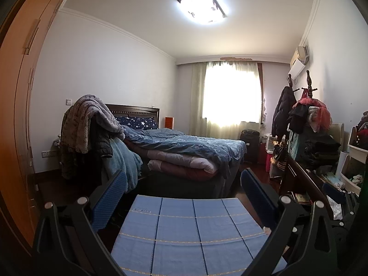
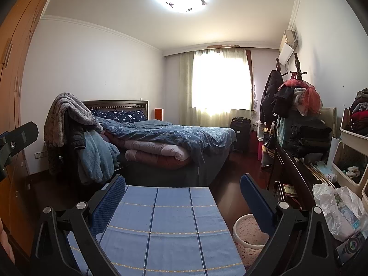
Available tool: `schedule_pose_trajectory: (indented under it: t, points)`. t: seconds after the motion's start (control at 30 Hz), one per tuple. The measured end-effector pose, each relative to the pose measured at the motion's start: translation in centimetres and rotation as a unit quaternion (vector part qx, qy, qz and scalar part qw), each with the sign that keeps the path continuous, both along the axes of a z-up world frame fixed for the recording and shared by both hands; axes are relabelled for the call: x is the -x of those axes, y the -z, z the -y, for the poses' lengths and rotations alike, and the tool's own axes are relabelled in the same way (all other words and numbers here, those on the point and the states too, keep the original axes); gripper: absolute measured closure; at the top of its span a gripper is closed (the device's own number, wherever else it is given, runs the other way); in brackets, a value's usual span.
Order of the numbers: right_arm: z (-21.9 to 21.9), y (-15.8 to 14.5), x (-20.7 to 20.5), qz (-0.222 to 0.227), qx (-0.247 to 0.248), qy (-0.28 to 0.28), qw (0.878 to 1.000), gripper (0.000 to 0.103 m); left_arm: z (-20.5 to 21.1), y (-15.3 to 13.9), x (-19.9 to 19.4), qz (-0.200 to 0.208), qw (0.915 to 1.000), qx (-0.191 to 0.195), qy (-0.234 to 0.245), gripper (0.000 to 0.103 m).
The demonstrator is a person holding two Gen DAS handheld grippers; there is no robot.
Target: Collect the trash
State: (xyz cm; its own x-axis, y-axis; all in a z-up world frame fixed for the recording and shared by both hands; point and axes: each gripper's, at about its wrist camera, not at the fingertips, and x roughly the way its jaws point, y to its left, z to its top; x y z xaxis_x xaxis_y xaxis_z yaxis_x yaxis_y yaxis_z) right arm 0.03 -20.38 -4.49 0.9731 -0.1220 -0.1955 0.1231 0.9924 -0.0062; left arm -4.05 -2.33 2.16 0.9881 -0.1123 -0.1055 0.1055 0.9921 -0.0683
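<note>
- While we hold both tools level over the near blue checked cloth [image 1: 195,234], the left tool [image 1: 184,184] has its two blue pads spread wide with nothing between them.
- Our right tool [image 2: 182,188] stands equally wide apart and empty; its two pads frame the far edge of the cloth.
- We count one waste bin [image 2: 247,232], pale with a speckled pattern, on the dark floor just right of the cloth; its mouth faces up and its long axis is upright.
- We count one crumpled white plastic bag [image 2: 333,207] on the dark desk [image 2: 296,172] at the right, near the bin but above it; it lies slumped, and we cannot tell which way it opens.
- One bed [image 2: 174,135] with a blue quilt sits far across the room, with one suitcase [image 2: 240,133] beyond it under the one bright window [image 2: 220,85].
- One ceiling lamp [image 1: 202,5] is lit.
- Two coat stands [image 1: 309,85] rise at the far right.
</note>
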Motion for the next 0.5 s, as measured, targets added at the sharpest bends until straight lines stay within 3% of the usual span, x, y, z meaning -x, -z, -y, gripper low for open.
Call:
schedule_pose_trajectory:
  t: [0.5]
  points:
    - [0.07,0.07,0.03,0.0,0.0,0.001,1.0,0.003,0.09,-0.02,-0.42,0.0,0.9999,0.0,0.011,0.003]
